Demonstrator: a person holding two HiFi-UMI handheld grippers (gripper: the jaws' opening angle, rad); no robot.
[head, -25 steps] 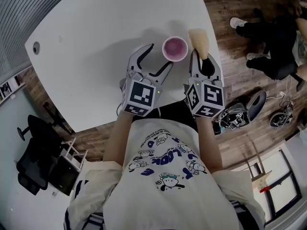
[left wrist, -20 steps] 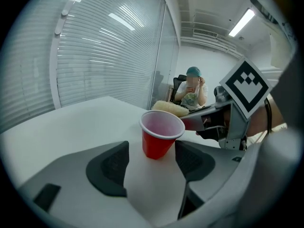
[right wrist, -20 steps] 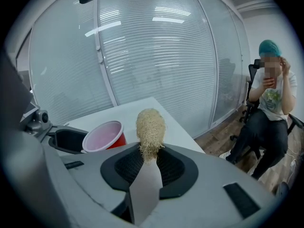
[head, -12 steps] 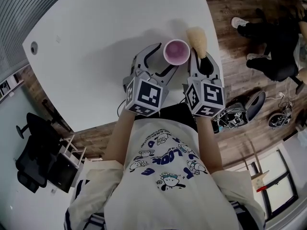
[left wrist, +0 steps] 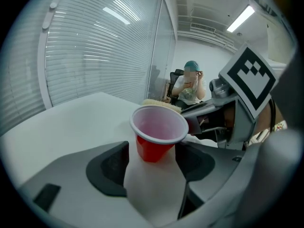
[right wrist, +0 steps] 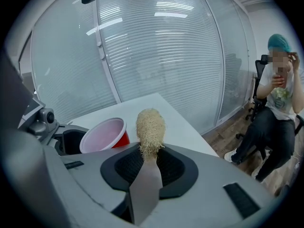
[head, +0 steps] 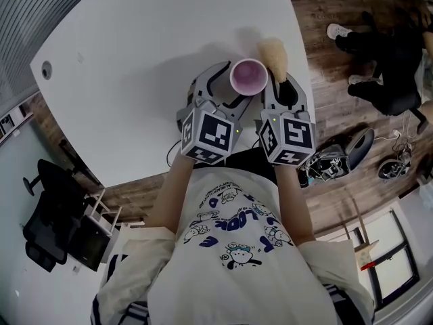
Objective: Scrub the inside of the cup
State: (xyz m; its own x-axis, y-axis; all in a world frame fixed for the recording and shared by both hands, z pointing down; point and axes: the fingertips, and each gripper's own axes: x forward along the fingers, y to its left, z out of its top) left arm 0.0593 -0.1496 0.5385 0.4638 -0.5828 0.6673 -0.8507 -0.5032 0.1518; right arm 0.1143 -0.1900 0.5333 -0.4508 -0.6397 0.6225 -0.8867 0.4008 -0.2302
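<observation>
Your left gripper has its jaws spread wide over the white table, one on each side of the cup. The cup is red outside and pale pink inside. It stands upright, mouth up, near the table edge closest to you. The left pad is clear of the cup wall. On the right side the rim overlaps the jaw, and I cannot tell whether they touch.

Your right gripper is beside the left one, to the cup's right. Its jaws are narrow, clamped on the thin stem of the brush. The brush's tan, fibrous head sticks out past the jaw tips. From the head view it lies just beside the cup's rim, on the far right side, outside the cup. Nothing is inside the cup.

Both grippers point away from you and downward.

Beyond the table, a seated person is on an office chair near a glass wall with blinds.
</observation>
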